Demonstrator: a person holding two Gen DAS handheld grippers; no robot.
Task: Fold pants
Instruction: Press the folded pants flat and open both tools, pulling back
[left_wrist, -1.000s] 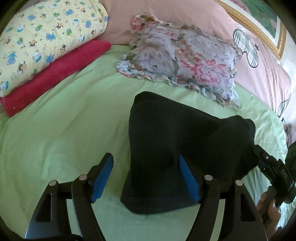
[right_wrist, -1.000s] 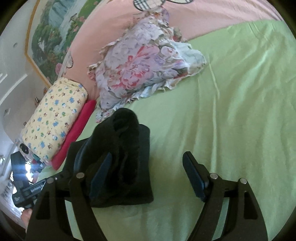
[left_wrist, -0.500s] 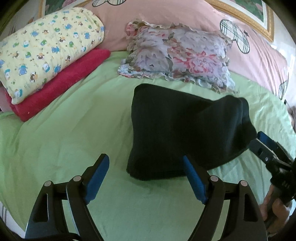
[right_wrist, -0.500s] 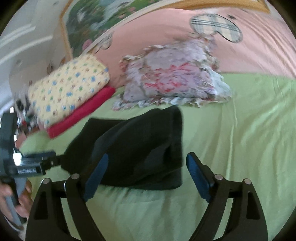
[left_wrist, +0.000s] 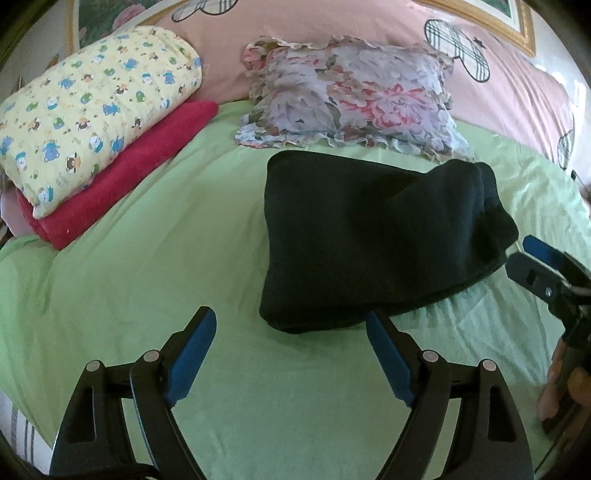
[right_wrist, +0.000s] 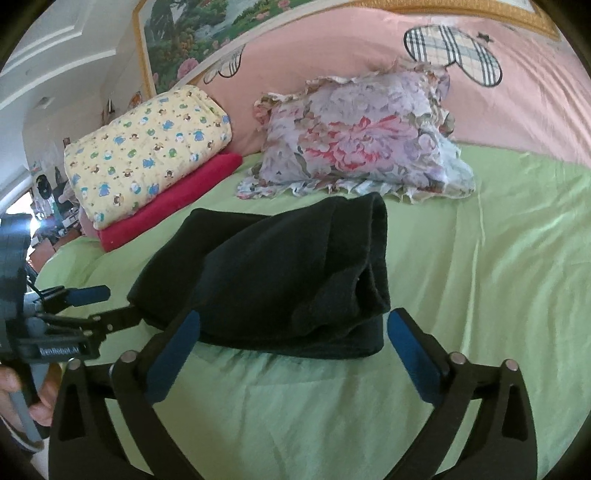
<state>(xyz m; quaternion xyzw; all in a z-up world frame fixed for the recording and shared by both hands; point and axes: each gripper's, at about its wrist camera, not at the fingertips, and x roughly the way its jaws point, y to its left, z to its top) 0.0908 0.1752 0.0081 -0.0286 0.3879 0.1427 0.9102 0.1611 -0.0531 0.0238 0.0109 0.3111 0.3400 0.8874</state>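
Observation:
The black pants (left_wrist: 369, 240) lie folded into a thick bundle on the green bed sheet (left_wrist: 147, 277); they also show in the right wrist view (right_wrist: 280, 273). My left gripper (left_wrist: 291, 325) is open and empty, just in front of the bundle's near edge. My right gripper (right_wrist: 291, 325) is open and empty, its jaws on either side of the bundle's near edge without holding it. The right gripper also shows in the left wrist view (left_wrist: 532, 258), at the bundle's right end. The left gripper also shows in the right wrist view (right_wrist: 107, 302), at the bundle's left end.
A floral pillow (left_wrist: 351, 96) lies just behind the pants. A yellow patterned quilt (left_wrist: 92, 107) sits on a red folded blanket (left_wrist: 122, 177) at the back left. A pink headboard cover (left_wrist: 498, 74) runs along the back. Open green sheet lies in front and right (right_wrist: 498, 277).
Both grippers have drawn back from the bundle. The pants, lifted and bunched a second ago, now lie flat and folded on the sheet.

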